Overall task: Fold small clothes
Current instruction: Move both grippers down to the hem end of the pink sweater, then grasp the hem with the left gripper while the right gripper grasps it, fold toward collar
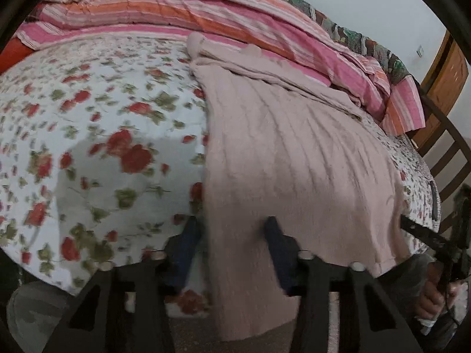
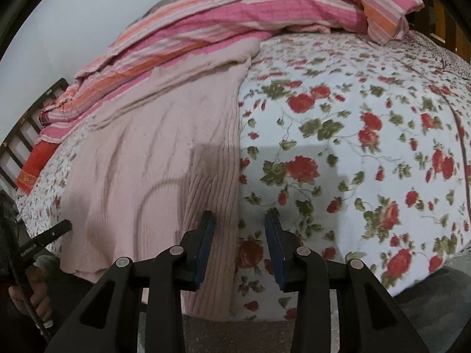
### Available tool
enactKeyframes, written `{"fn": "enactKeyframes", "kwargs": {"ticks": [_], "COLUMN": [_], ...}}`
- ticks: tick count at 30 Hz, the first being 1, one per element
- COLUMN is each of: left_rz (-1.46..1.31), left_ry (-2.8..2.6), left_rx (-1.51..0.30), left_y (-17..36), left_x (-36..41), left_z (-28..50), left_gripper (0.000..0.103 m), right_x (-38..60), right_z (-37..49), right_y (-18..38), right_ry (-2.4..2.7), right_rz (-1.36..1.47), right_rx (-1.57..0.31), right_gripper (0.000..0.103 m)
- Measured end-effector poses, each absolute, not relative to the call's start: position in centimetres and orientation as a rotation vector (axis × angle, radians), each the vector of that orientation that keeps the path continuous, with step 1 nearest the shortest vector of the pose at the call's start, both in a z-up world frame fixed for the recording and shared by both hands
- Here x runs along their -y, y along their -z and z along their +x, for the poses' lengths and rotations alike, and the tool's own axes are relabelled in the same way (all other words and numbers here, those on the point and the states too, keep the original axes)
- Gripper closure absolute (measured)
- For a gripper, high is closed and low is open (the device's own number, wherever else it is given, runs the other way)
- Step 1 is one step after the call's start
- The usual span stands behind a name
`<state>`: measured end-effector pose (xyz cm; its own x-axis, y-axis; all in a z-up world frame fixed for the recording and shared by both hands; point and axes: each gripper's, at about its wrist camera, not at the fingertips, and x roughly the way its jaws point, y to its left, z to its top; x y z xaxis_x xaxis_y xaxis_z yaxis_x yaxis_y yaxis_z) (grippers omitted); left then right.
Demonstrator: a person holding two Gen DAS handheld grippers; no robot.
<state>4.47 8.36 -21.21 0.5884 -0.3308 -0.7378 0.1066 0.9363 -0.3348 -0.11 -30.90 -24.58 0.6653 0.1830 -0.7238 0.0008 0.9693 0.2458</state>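
Pink knit garment [image 1: 294,153] lies spread flat on the floral bedsheet [image 1: 88,117].

My left wrist camera sits low at the bed's near edge, looking forward between my left claw [image 1: 232,229] fingers across the floral bedsheet [image 1: 97,117] toward the striped blanket [image 1: 182,14], close to the pink knit garment [image 1: 294,153] ahead and right of that claw. My right wrist camera faces likewise past my right claw [image 2: 240,220], the garment ahead-left of it. Both views share the garment, sheet and blanket.
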Motion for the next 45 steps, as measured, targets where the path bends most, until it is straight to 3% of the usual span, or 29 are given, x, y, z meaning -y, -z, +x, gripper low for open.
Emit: {"fn": "enactKeyframes", "kwargs": {"ticks": [3, 5, 6, 15, 23, 28, 36, 37, 40, 45], "left_rz": [-0.292, -0.336, -0.369, -0.617, -0.646, -0.638, -0.597, -0.591, -0.579, -0.544], "left_ry": [0.241, 0.263, 0.283, 0.404, 0.416, 0.412, 0.393, 0.387, 0.379, 0.365], "left_rx": [-0.908, -0.923, -0.930, -0.731, -0.610, -0.584, -0.622, -0.628, -0.652, -0.693], "left_y": [21.4, 21.5, 21.5, 15.5, 10.2, 8.4, 9.9, 10.4, 11.7, 13.5], "left_x": [-8.1, -8.3, -8.5, -12.6, -13.2, -12.7, -11.4, -11.5, -11.8, -12.5], "left_z": [4.8, 4.9, 5.1, 3.9, 8.4, 12.1, 15.4, 15.2, 14.6, 12.8], "left_gripper": [0.072, 0.091, 0.092, 0.096, 0.096, 0.096, 0.096, 0.096, 0.096, 0.092], "right_x": [30.7, 30.3, 30.0, 32.2, 32.8, 34.3, 32.0, 31.8, 30.5, 28.4], "right_z": [0.2, 0.2, 0.1, -0.7, 2.6, 5.9, 9.4, 9.1, 7.6, 4.8], "right_y": [24.7, 24.5, 24.2, 17.8, 12.1, 10.2, 13.8, 14.7, 17.5, 20.2], "right_ry": [-0.142, -0.151, -0.151, -0.411, -0.414, -0.410, -0.323, -0.312, -0.321, -0.397], "right_rz": [0.247, 0.239, 0.221, 0.518, 0.566, 0.638, 0.437, 0.408, 0.347, 0.369], "right_rx": [-0.848, -0.846, -0.838, -0.665, -0.533, -0.472, -0.654, -0.682, -0.788, -0.887], "right_gripper": [0.087, 0.096, 0.099, 0.099, 0.103, 0.103, 0.099, 0.096, 0.074, 0.071]}}
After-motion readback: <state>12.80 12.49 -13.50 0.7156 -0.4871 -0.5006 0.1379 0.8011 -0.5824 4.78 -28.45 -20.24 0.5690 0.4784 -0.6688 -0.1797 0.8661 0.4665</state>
